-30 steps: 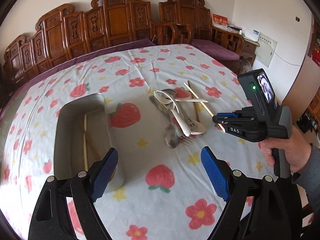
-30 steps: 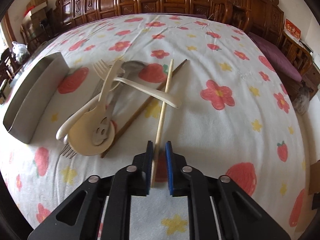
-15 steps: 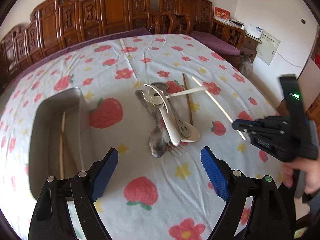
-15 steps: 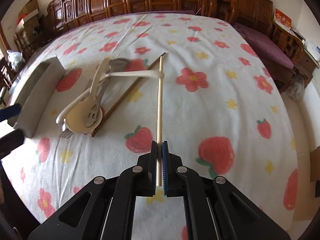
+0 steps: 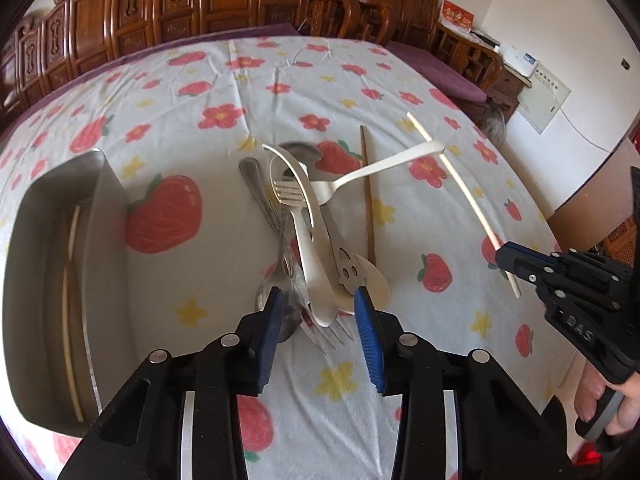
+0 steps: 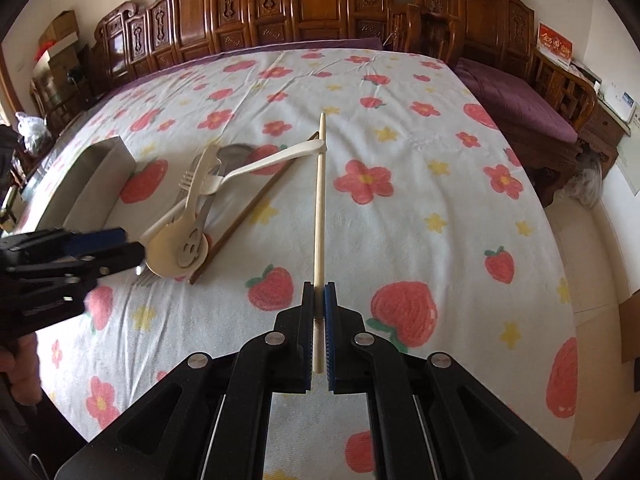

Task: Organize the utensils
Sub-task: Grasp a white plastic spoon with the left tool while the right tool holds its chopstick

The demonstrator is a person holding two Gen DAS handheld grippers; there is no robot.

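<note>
My right gripper [image 6: 319, 300] is shut on a pale chopstick [image 6: 319, 208] and holds it lifted above the cloth; its far end touches the handle of a cream fork [image 6: 276, 160]. This chopstick also shows in the left wrist view [image 5: 460, 192], as does the right gripper [image 5: 504, 256]. A pile of utensils [image 5: 312, 240] lies mid-table: cream spoons, metal spoon, forks, a dark brown chopstick [image 5: 366, 192]. My left gripper [image 5: 318, 312] is open, its fingers either side of the pile's near end. A metal tray [image 5: 104, 240] at left holds pale chopsticks [image 5: 68, 280].
The table has a white cloth with strawberries and flowers [image 6: 400, 160]. Carved wooden chairs [image 6: 280, 8] line the far edge. The table's right edge drops to the floor [image 6: 592, 240]. The left gripper shows at the left edge of the right wrist view [image 6: 80, 248].
The right gripper lifted the pale chopstick, dragging the cream fork's handle up. The left gripper moved forward to the pile and narrowed its opening.
</note>
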